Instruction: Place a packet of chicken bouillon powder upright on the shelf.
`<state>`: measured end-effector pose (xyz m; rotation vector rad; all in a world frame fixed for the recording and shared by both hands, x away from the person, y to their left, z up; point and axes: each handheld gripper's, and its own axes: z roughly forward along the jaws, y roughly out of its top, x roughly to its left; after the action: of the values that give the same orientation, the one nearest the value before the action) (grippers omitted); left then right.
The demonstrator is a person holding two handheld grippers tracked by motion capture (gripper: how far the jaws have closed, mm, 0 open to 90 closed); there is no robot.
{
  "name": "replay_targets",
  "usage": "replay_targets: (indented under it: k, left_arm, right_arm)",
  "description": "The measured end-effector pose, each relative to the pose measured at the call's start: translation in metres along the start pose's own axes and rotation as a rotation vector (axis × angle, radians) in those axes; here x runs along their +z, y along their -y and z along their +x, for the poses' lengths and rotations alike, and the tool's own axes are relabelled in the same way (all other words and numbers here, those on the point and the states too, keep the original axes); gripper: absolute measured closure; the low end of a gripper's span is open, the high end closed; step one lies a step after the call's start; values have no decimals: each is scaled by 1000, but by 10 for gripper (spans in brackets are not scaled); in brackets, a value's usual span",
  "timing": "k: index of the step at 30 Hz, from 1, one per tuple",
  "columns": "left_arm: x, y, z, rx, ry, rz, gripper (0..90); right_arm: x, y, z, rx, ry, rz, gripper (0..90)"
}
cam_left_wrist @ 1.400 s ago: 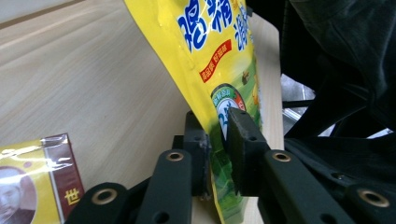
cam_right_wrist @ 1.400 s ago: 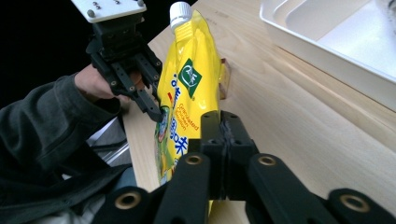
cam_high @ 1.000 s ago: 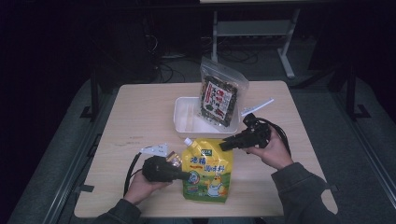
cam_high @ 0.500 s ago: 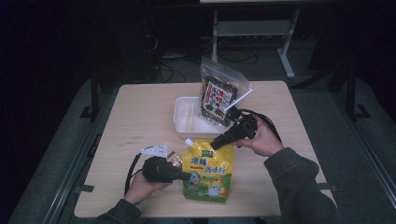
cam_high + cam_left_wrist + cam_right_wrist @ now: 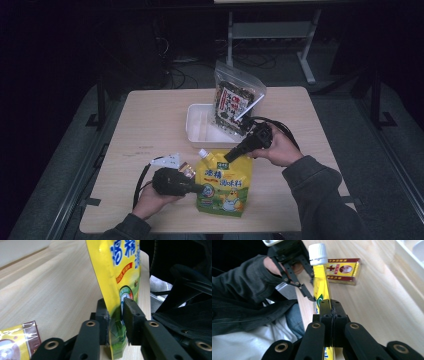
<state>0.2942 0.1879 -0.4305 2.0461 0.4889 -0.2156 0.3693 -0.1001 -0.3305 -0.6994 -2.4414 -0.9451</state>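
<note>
Pale wooden table (image 5: 150, 125) on grey floor (image 5: 65, 170), dark room, metal frame (image 5: 270, 30) behind

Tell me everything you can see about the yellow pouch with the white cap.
The yellow pouch is a soft, glossy plastic spout pouch with blue characters, a cartoon chick and a green lower band. Its white screw cap sits at one top corner and is on. It is held upright at the near part of the wooden table. The right gripper is shut on its top edge, and the left gripper has its jaws on either side of its left edge, just opening.
</note>
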Motion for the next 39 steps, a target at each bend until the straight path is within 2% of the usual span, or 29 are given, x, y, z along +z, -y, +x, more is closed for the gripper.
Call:
replay_targets:
  k: [2,7,14,20,26,39]
  left_arm:
    - [-2,-1,-1,-1,-6,-7,668]
    - [-11,-2,-1,-4,-55,-24,586]
    - [-23,-2,0,-7,-110,-33,519]
    - [-28,-1,0,-3,-173,-12,458]
    - [-29,0,0,0,-201,2,425]
    - [-34,3,2,-4,-244,16,406]
  right_arm:
    - [-2,1,4,3,-10,1,892]
    - [-6,2,10,5,-25,-13,890]
    - [-15,4,17,39,-70,-75,894]
    - [-19,5,16,66,-52,-117,894]
    - [-21,6,12,109,-69,-165,894]
    - [-23,4,15,142,-106,-247,895]
